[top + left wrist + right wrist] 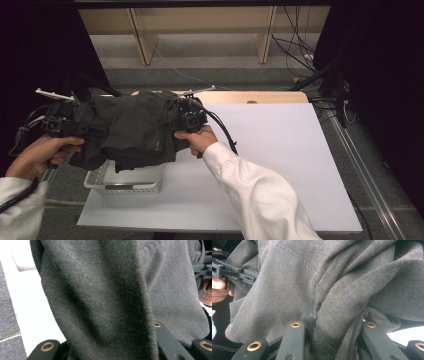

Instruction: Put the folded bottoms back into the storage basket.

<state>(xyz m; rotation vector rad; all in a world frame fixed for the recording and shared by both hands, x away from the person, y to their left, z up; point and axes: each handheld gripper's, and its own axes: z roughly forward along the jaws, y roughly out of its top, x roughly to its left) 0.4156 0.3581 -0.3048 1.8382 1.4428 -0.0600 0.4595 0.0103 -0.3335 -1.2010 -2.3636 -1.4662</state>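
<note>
While both tongs, left [75, 131] and right [181, 121], clamp the garment [127, 127] above the basket [125, 181] at the tabletop's [280, 150] near-left corner, transfer is underway; next, lower it flat.

The dark garment [127, 127] hides both tongs' tips and covers the far half of the white basket [125, 181] beneath it.

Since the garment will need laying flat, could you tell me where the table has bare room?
The white table sheet is bare right of the white-sleeved right forearm, out to its right edge. The left is crowded: the dark grey fabric garment hangs above the white slotted plastic basket.
</note>
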